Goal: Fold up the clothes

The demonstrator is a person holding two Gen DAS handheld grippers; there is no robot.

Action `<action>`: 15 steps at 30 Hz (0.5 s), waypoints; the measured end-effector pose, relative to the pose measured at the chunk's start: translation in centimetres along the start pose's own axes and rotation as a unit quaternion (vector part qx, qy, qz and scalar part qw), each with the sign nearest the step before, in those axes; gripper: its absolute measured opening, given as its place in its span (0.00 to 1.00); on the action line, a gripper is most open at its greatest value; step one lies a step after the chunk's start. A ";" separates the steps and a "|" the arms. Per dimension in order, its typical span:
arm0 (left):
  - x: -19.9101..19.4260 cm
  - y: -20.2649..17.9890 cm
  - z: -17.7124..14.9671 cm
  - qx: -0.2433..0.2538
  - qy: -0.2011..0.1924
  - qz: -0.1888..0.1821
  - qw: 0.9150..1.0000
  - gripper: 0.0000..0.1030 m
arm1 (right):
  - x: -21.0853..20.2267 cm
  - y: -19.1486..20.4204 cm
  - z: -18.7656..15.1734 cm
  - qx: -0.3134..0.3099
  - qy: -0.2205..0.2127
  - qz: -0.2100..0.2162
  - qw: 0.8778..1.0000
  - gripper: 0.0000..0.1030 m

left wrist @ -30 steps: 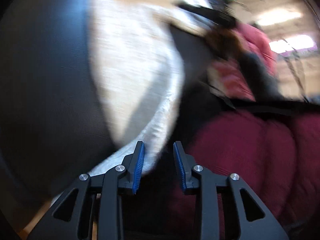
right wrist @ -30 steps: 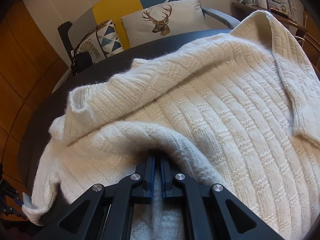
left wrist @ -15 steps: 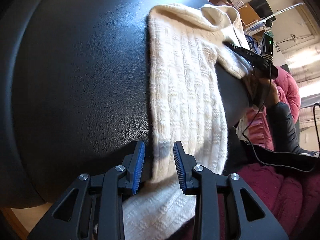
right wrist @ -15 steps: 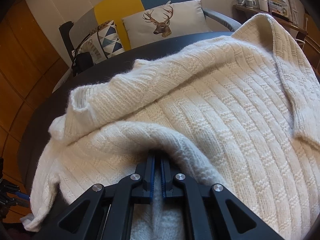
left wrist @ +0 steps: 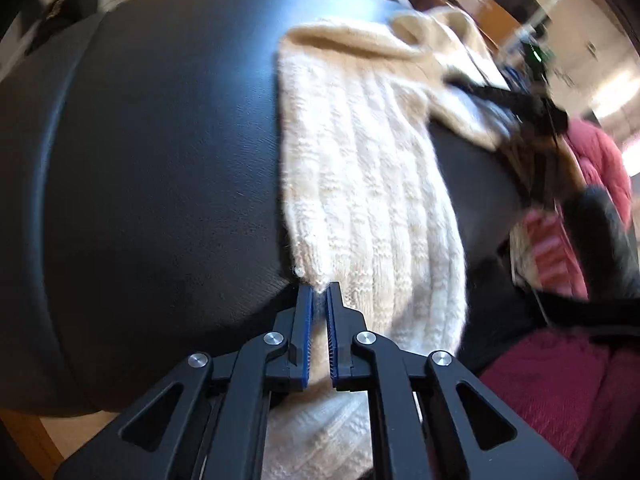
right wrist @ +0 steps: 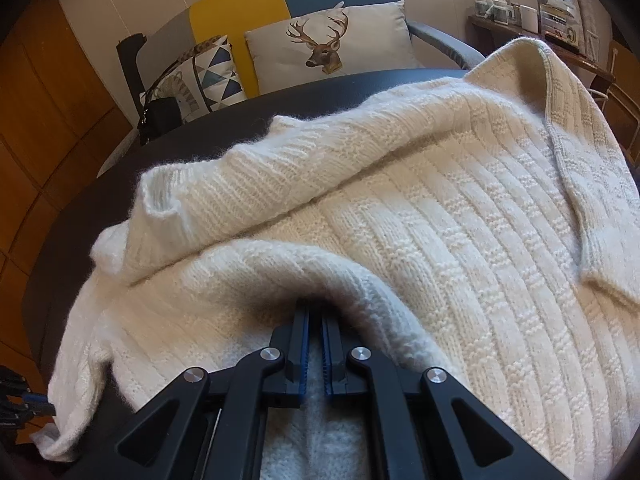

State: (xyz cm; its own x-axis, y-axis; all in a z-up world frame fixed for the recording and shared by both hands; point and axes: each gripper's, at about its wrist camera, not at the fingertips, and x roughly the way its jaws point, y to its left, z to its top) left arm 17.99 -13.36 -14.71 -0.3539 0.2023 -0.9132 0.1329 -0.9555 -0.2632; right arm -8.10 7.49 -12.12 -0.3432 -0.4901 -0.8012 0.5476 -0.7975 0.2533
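The left tool (left wrist: 319, 300) has just closed, its 2 blue pads nipping the hem corner of the cream sweater (left wrist: 368, 200) at the near edge of the black desk (left wrist: 152, 160). The right tool (right wrist: 315, 324) is clamped tight on a raised fold of the sweater (right wrist: 440, 240); knit covers its tips. The sweater lies spread over the desk (right wrist: 80, 208), 1 sleeve folded across. Past it, the left view is blurred. A sofa holds a deer cushion (right wrist: 332, 42).
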 end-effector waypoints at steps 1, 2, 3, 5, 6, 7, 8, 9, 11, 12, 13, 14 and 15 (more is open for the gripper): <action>-0.6 0.5 0.2 -0.011 -0.014 0.012 1.000 0.04 | 0.0 0.2 0.0 -0.003 0.001 -0.005 1.000 0.04; -1.2 1.1 0.5 -0.022 -0.029 0.024 0.999 0.04 | 0.0 0.3 0.1 -0.004 0.002 -0.010 1.000 0.04; -1.9 1.7 0.8 -0.033 -0.044 0.037 0.998 0.04 | 0.0 0.4 0.1 -0.006 0.004 -0.014 1.000 0.04; -3.7 3.6 1.7 -0.056 -0.075 0.064 0.994 0.04 | 0.1 0.5 0.3 -0.009 0.013 -0.020 1.000 0.04; -4.5 4.4 2.1 -0.066 -0.089 0.076 0.991 0.04 | 0.2 0.5 0.4 -0.009 0.017 -0.023 1.000 0.04; -5.0 5.2 2.6 -0.073 -0.097 0.086 0.989 0.04 | 0.3 0.6 0.6 -0.008 0.021 -0.025 0.999 0.04; -5.4 6.0 3.0 -0.079 -0.105 0.096 0.987 0.03 | 0.4 0.7 0.6 -0.008 0.024 -0.027 0.999 0.04; -5.5 6.5 3.4 -0.083 -0.107 0.103 0.985 0.03 | 0.5 0.7 0.7 -0.007 0.026 -0.027 0.999 0.04; -4.8 6.5 4.3 -0.058 -0.098 0.147 0.983 0.02 | 0.6 0.7 0.8 -0.001 0.029 -0.027 0.999 0.04; -3.7 6.1 4.6 -0.026 -0.073 0.175 0.981 0.02 | 0.6 0.6 0.7 0.000 0.029 -0.027 0.999 0.04; -2.9 5.8 4.9 -0.002 -0.053 0.194 0.980 0.03 | 0.6 0.7 0.7 0.000 0.028 -0.027 0.999 0.04; -2.8 6.1 5.0 -0.014 -0.052 0.173 0.984 0.03 | 0.6 0.8 0.7 -0.003 0.027 -0.028 0.999 0.04; -2.8 6.5 5.1 -0.025 -0.050 0.152 0.987 0.03 | 0.6 0.9 0.6 -0.005 0.025 -0.030 0.999 0.04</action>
State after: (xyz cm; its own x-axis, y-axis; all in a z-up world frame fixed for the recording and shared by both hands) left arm 15.13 -21.21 -12.27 -0.3801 -0.1166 -0.9176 0.2911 -0.9567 0.0010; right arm -8.28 6.27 -12.01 -0.3369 -0.4222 -0.8416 0.5352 -0.8212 0.1978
